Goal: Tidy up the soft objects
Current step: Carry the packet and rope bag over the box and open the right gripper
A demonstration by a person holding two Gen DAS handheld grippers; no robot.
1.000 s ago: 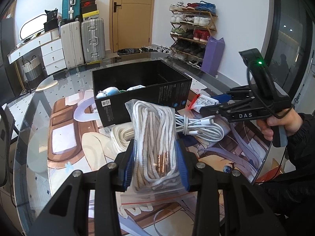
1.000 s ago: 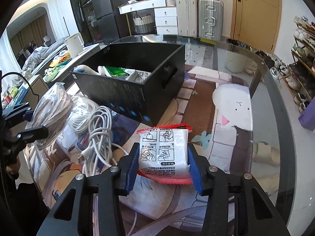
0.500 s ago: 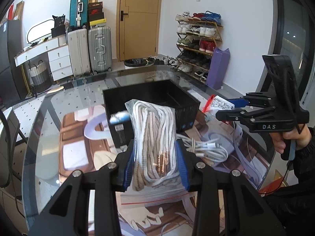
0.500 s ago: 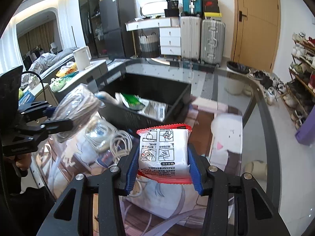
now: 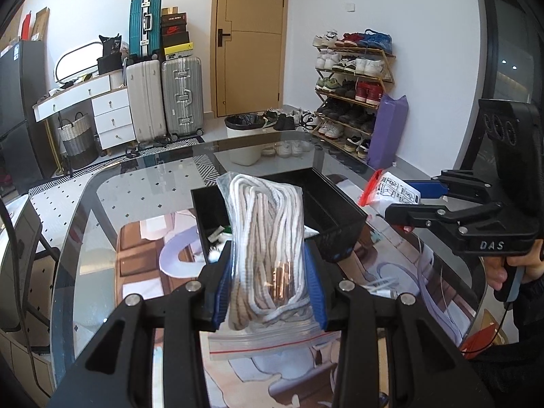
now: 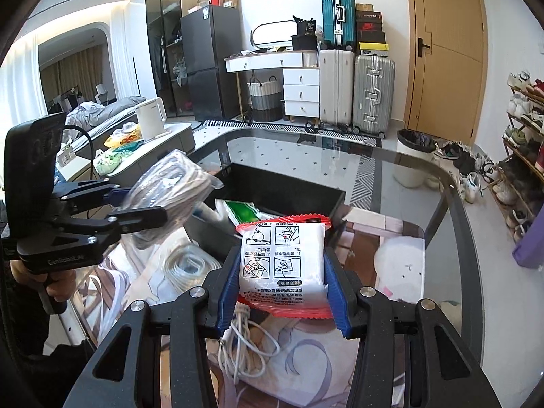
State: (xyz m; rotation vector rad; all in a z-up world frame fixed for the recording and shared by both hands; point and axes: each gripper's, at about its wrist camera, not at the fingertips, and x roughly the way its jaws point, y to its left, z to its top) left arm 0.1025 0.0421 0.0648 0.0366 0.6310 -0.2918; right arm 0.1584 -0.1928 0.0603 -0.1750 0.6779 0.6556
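Observation:
My left gripper [image 5: 268,285] is shut on a clear zip bag of white cord [image 5: 265,238], held up above the table in front of the black box [image 5: 340,217]. That bag [image 6: 170,183] and the left gripper [image 6: 136,207] also show at the left of the right wrist view. My right gripper [image 6: 284,292] is shut on a white packet with red edges [image 6: 284,258], raised above the table near the black box [image 6: 306,193]. The packet [image 5: 394,193] and right gripper [image 5: 418,200] appear at the right of the left wrist view. The box holds a green-and-white packet [image 6: 243,210] and other items.
A coil of white cable [image 6: 244,346] lies on the printed mat [image 6: 306,360] under the right gripper, with a clear tube coil [image 6: 187,265] beside it. The glass table [image 5: 142,187] curves round; its edge [image 6: 469,238] is close on the right. Suitcases [image 5: 163,102] and a shoe rack [image 5: 353,88] stand beyond.
Both grippers have risen with their loads. The black box now sits lower and smaller in both views, and its inside shows more.

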